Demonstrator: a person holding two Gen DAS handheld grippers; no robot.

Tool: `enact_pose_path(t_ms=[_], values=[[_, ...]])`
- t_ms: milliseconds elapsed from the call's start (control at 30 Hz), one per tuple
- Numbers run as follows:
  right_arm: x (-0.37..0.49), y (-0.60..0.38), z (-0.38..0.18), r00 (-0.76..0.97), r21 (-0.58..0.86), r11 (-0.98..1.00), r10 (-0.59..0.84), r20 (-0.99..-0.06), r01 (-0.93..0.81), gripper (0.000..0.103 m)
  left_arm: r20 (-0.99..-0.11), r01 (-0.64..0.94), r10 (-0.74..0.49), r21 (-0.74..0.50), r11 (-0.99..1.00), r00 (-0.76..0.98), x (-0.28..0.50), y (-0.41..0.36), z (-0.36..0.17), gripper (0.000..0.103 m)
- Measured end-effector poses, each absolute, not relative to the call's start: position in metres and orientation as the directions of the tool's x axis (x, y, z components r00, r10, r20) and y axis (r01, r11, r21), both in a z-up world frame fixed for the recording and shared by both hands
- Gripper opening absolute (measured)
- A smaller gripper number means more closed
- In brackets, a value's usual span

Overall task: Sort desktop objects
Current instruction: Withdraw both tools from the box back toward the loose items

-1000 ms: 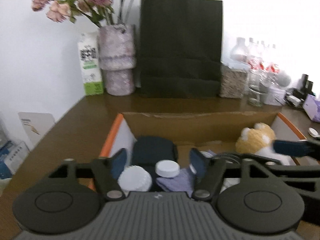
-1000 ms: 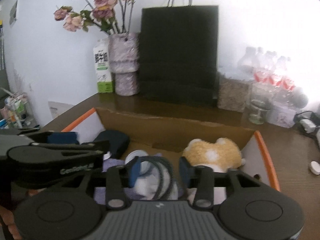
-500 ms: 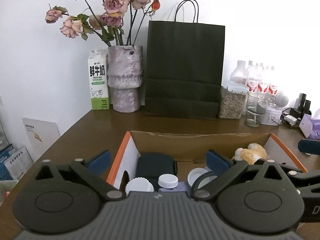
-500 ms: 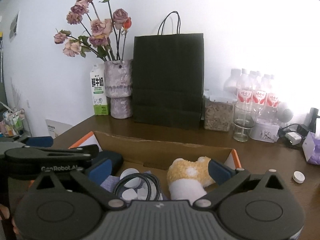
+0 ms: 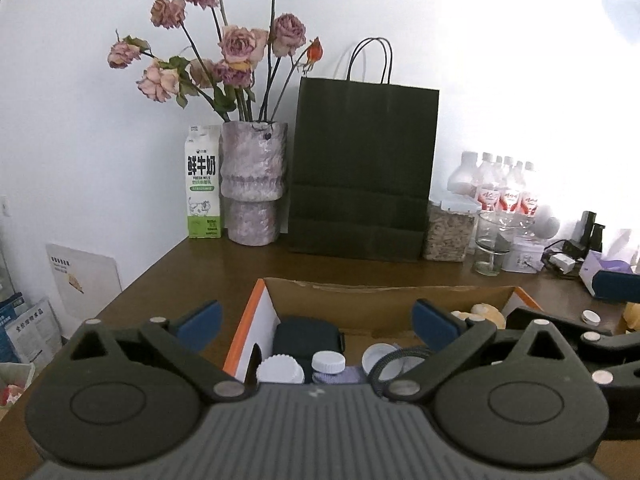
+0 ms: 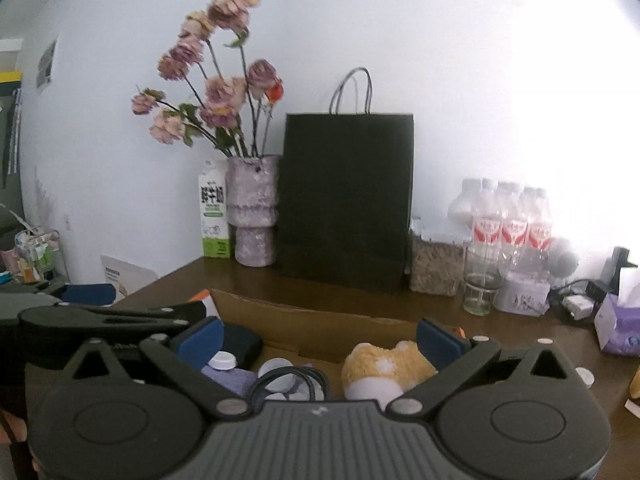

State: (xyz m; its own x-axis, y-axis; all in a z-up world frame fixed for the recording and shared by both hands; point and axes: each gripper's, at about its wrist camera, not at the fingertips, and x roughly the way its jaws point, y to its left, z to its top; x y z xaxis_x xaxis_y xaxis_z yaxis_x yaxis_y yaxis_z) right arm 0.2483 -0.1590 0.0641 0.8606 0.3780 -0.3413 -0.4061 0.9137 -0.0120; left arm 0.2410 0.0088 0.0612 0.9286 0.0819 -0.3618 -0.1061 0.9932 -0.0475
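An open cardboard box (image 5: 384, 296) with orange flaps stands on the brown desk. In it lie a dark pouch (image 5: 307, 338), white-capped bottles (image 5: 328, 362), a coiled black cable (image 5: 394, 360) and a yellow plush toy (image 6: 386, 364). My left gripper (image 5: 316, 322) is open and empty, raised above the box's near left part. My right gripper (image 6: 320, 338) is open and empty above the box's near side; the box also shows in the right wrist view (image 6: 320, 320). The left gripper's body shows at the left of the right wrist view.
At the back stand a milk carton (image 5: 203, 184), a vase of dried roses (image 5: 254, 184), a black paper bag (image 5: 362, 172), a grain jar (image 5: 448, 234), a glass (image 5: 490, 244) and water bottles (image 5: 504, 192). A purple tissue box (image 6: 620, 322) and a white cap (image 6: 585, 376) lie right.
Both grippers have opened wide and risen up and back from the box. The cable and bottles they were over stay in the box.
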Motion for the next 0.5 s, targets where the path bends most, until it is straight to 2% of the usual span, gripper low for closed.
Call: enact_pose_path(t_ms=[233,500], values=[[0.211,-0.164,0.069,0.861,-0.042,0.902,0.396,-0.320,-0.430,0.103,-0.358,-0.090,0.067,-0.049,0.995,0.931,0.205,0.008,0.061,0.103],[0.169,-0.171,0.059,0.845,-0.035,0.895,0.407,-0.346,-0.445,0.103,-0.383,-0.079,0.055,-0.047,0.996,0.922,0.163,0.008,0.050,0.103]])
